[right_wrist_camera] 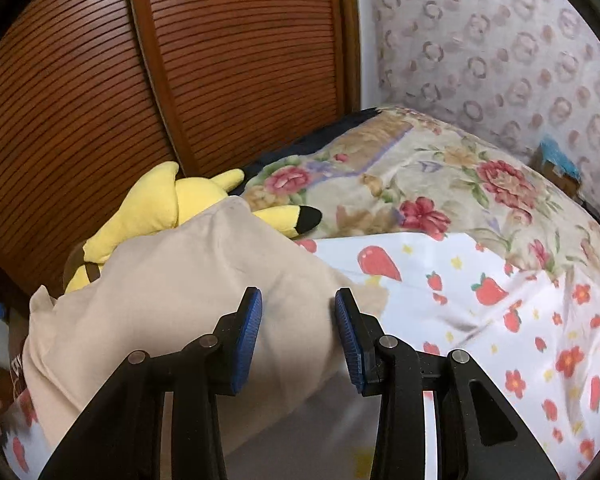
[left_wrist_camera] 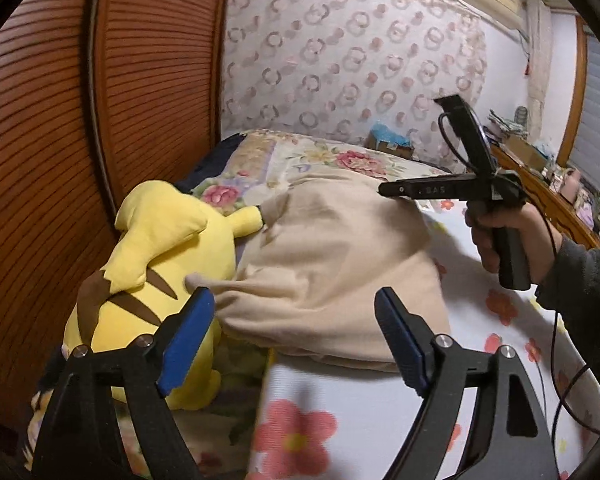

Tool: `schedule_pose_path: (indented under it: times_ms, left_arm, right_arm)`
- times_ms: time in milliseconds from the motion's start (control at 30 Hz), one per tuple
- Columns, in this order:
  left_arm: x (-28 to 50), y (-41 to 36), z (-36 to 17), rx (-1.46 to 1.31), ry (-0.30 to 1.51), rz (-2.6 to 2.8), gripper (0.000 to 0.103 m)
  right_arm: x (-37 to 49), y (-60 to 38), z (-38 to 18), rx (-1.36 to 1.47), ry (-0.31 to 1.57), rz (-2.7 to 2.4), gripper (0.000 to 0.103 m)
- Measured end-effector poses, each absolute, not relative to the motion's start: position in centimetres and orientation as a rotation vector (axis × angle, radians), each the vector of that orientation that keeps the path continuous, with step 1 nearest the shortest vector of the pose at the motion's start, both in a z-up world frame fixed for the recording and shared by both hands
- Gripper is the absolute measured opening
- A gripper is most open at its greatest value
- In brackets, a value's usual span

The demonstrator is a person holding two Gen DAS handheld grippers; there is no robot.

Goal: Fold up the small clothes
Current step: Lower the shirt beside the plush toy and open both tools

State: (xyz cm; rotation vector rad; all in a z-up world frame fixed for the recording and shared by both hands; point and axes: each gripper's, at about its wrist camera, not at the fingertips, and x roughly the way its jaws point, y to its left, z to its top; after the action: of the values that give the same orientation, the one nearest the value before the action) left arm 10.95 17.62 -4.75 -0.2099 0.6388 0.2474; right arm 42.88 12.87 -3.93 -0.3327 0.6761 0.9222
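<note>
I'm looking along my left gripper (left_wrist_camera: 296, 336) and its blue ribbed pads (left_wrist_camera: 186, 334) stand wide, nothing pinched; the beige garment (left_wrist_camera: 332, 264) lies just past them, its near hem between the tips but not pressed. The cloth is soft, matte and lumpy, bunched into a rounded mound, so I can't make out sleeves or neckline, or even what kind of garment it is. Its left edge lies against a yellow Pikachu plush (left_wrist_camera: 156, 264), fuzzy, with brown stripes on the back; the plush's lower half disappears behind my left finger.

From the right wrist view, my right gripper (right_wrist_camera: 298, 334) has its pads (right_wrist_camera: 246, 340) partly apart, hovering over the same beige garment (right_wrist_camera: 172, 288). Whether the tips touch the fabric I can't tell; it passes under them and no fold is clamped. The plush (right_wrist_camera: 168, 204) peeks from behind the cloth, one black-tipped ear showing.

Under everything: a white sheet printed with red strawberries and flowers (right_wrist_camera: 500, 300), smooth and slightly creased, blurred near the lower edge. Behind it a floral quilt (right_wrist_camera: 420, 184) heaps up. Slatted wooden doors (left_wrist_camera: 60, 120) fill the left side. In the left wrist view a hand (left_wrist_camera: 500, 240) in a dark sleeve grips the other tool's handle, its cable trailing out of frame.
</note>
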Motion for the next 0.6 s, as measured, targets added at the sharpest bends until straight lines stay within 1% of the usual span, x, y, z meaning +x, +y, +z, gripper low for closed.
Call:
schedule_pose_path:
  times_ms: [133,367,467,600]
  left_arm:
    - [10.9,15.5,-3.5,-0.176,0.624,0.213,0.083]
    - [10.0,11.1,-1.2,-0.117,0.577,0.157,0.083]
    - [9.6,8.8,-0.5,-0.095,0.562,0.125,0.083]
    - [9.1,5.8,0.0,-0.070,0.561,0.078,0.083]
  right_arm:
    - [40.1,9.4,-2.1,-0.300,0.643,0.897,0.039]
    - [32.1,0.4,0.2,-0.209,0.567,0.849,0.039]
    - [28.4,-3.5,0.2,-0.170,0.543,0.811,0.045]
    - [24.2,-7.5,0.2,-0.149,0.532,0.766,0.046]
